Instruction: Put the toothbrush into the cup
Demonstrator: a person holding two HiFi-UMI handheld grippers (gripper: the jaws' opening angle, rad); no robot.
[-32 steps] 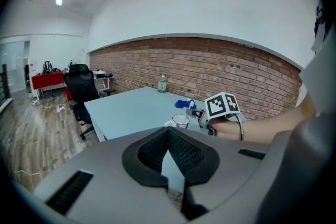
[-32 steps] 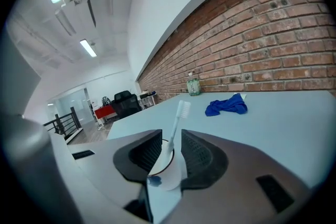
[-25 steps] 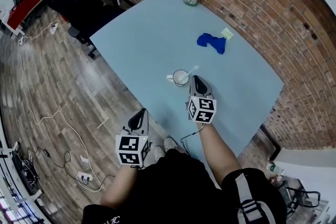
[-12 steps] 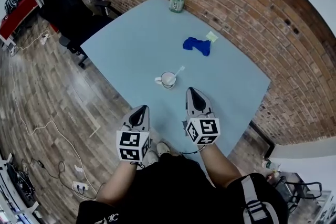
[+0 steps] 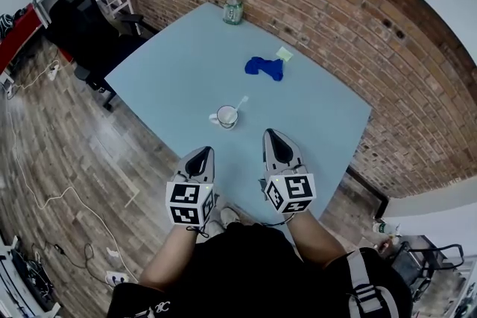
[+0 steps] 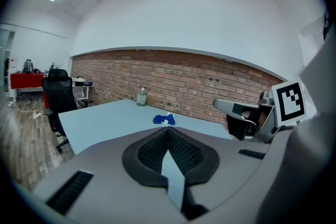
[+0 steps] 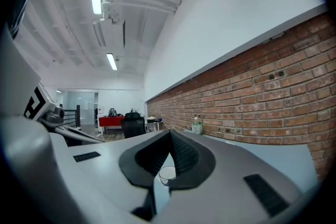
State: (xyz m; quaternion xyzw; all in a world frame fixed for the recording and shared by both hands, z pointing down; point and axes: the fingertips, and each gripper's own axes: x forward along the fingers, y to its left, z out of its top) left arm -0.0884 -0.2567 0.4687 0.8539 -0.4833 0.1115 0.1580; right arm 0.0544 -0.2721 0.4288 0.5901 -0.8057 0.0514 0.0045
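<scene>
- Looking down from the head view, find the cup (image 5: 226, 116) on the table (image 5: 171, 63), a little in from the near edge and about midway along it. Note the toothbrush (image 5: 241, 101) already leaning out of its rim toward the brick-wall edge.
- Judging the placing as done, treat the step in hand as keeping clear. Hold both tools back by the near edge, avoid any sweep toward the cup, and leave the brush alone unless it tips.
- Staying with the head view, place the left gripper (image 5: 202, 153) at about the near edge, well apart from the cup. Place the right gripper (image 5: 273, 135) over the table just inside that edge, nearer the cup but apart from it.
- Note too the blue cloth (image 5: 264, 68) toward the wall edge and the bottle (image 5: 233, 9) by the far corner, neither of them near the cup.
- Turning to the left gripper view, read the jaws as closed tip against tip, with nothing between them. See only bare table ahead, then the blue cloth (image 6: 164, 119) and the bottle (image 6: 141, 96) at the wall edge, with no cup or brush in sight.
- Turning to the right gripper view, read the jaws as pressed together at the tips and empty. Spot the cup (image 7: 167, 173) through the slot below the tips, almost dead ahead and apart. Cannot make out the brush here.
</scene>
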